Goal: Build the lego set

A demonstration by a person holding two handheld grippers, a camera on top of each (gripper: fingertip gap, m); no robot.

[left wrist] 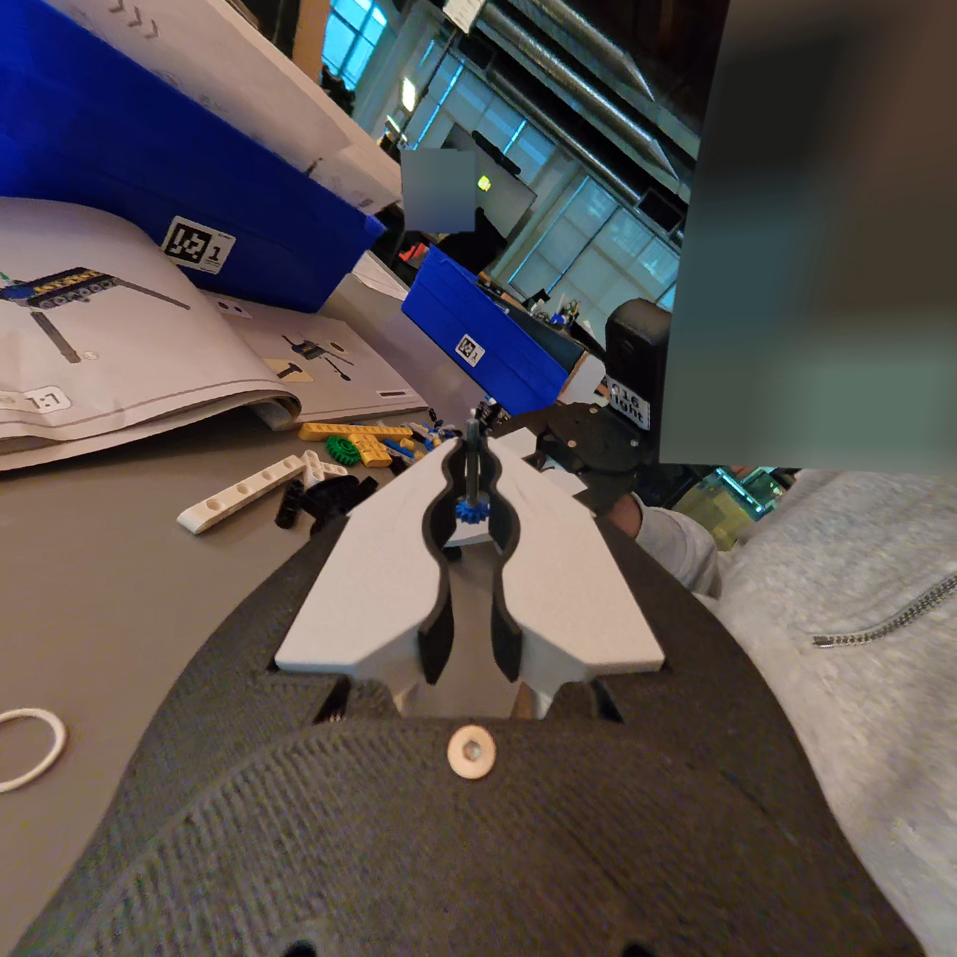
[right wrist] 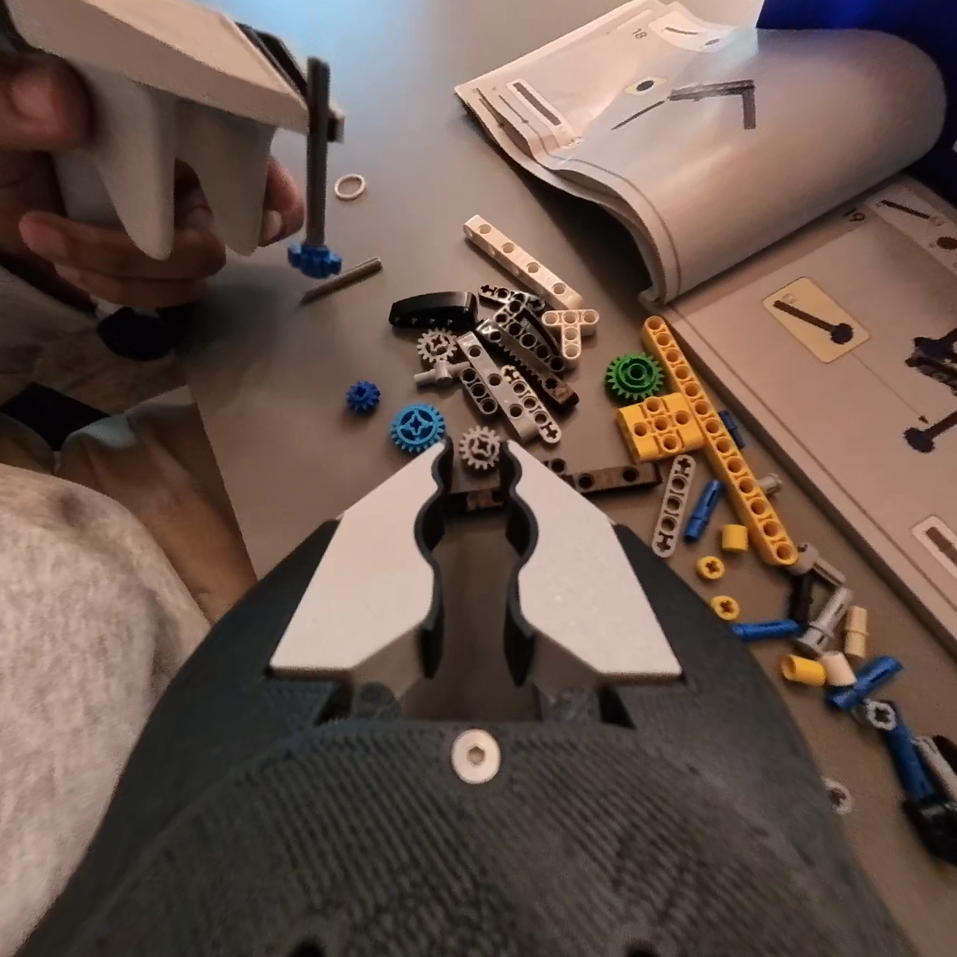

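My left gripper (left wrist: 472, 440) is shut on a dark grey axle (left wrist: 472, 458) that carries a small blue gear (left wrist: 472, 510) at its near end. In the right wrist view this gripper (right wrist: 321, 111) is at the upper left. It holds the axle (right wrist: 317, 155) upright above the table, with the blue gear (right wrist: 313, 257) at the bottom. My right gripper (right wrist: 477, 455) is open and empty, low over the pile of loose parts. A grey gear (right wrist: 479, 449) lies on a black beam (right wrist: 606, 479) and shows between its fingertips.
Loose parts lie on the grey table (right wrist: 414, 103): two blue gears (right wrist: 417, 429), a green gear (right wrist: 629, 375), a long yellow beam (right wrist: 720, 440), a white beam (right wrist: 523, 261), a spare axle (right wrist: 342, 282) and a white ring (right wrist: 349, 185). The open instruction booklet (right wrist: 725, 129) is on the right. Blue bins (left wrist: 155, 155) stand behind it. My hands' fingertips stand some 10 cm from each other.
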